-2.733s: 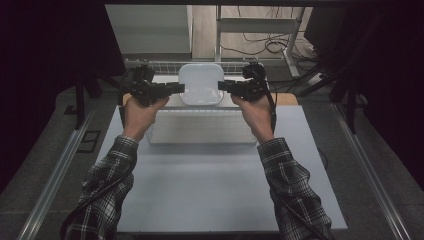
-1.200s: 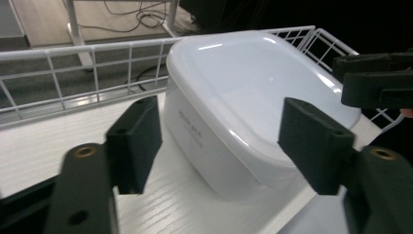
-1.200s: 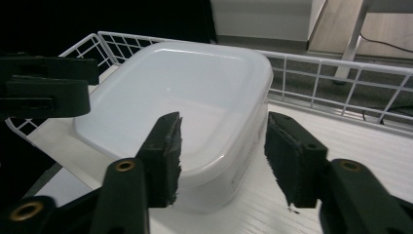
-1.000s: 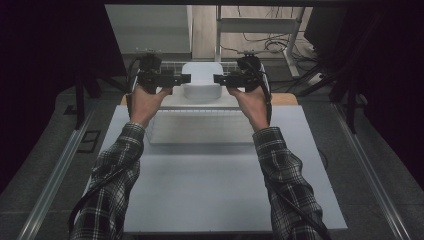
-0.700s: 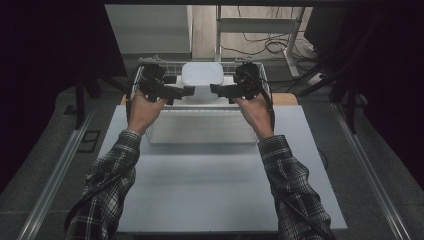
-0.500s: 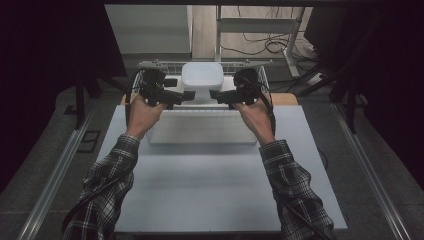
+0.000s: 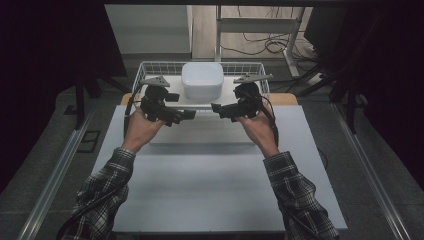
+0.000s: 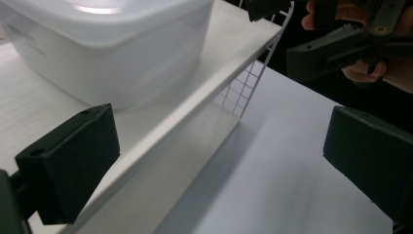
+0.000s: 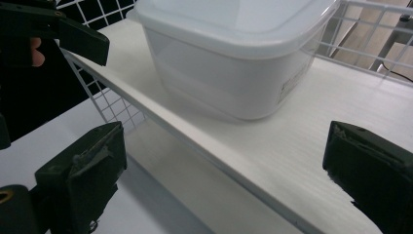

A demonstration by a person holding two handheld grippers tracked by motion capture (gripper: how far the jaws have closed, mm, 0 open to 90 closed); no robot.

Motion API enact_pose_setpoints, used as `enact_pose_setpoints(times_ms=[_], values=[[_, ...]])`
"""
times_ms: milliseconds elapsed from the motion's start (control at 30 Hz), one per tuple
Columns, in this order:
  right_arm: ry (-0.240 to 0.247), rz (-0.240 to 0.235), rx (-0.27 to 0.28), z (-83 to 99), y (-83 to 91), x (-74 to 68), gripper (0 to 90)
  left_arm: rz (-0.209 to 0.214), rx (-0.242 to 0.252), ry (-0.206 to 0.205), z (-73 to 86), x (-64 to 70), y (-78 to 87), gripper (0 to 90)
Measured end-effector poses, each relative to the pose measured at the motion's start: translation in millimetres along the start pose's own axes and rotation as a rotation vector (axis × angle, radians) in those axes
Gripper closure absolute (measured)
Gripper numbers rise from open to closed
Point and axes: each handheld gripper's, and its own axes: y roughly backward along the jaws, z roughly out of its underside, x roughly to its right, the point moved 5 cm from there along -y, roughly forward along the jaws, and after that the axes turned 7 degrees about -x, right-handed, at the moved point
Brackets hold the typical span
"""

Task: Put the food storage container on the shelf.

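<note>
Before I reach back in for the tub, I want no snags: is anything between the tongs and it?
Nothing visible. The white tub sits on the shelf board, and both the left tongs and right tongs face it, open, across bare board.

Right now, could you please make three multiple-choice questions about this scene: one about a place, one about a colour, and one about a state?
1. Where is the box?
A. On the shelf in the basket
B. On the floor
C. In the left claw

2. What colour is the box?
A. Red
B. White
C. Black

3. How are the two claws?
A. Both open, holding nothing
B. Both shut on the box
C. One open, one shut

Answers:
1. A: the box stands on the white shelf inside the wire basket.
2. B: box and lid are whitish and slightly see-through in both gripper views.
3. A: the left claw and the right claw each show jaws wide apart, with nothing between them.
</note>
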Motion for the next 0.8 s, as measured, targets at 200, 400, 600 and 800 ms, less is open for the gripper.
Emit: enact_pose_setpoints(times_ms=[200, 400, 600, 800], values=[[0.017, -0.010, -0.002, 10.8, 3.0, -2.9, 1.9, 0.049, 0.010, 0.001, 11.5, 7.1, -2.6, 0.0], [0.051, -0.019, -0.004, 21.6, 7.8, -10.9, 1.9, 0.094, 0.043, 0.002, 20.4, 15.7, -1.0, 0.0], [0.075, -0.043, -0.006, 31.2, 12.6, -21.6, 1.8, 0.101, 0.066, -0.005, 30.5, 23.8, -0.9, 0.0], [0.096, -0.059, -0.006, 40.8, 16.2, -29.3, 1.6, 0.097, 0.076, 0.001, 42.3, 28.8, -4.3, 0.0]])
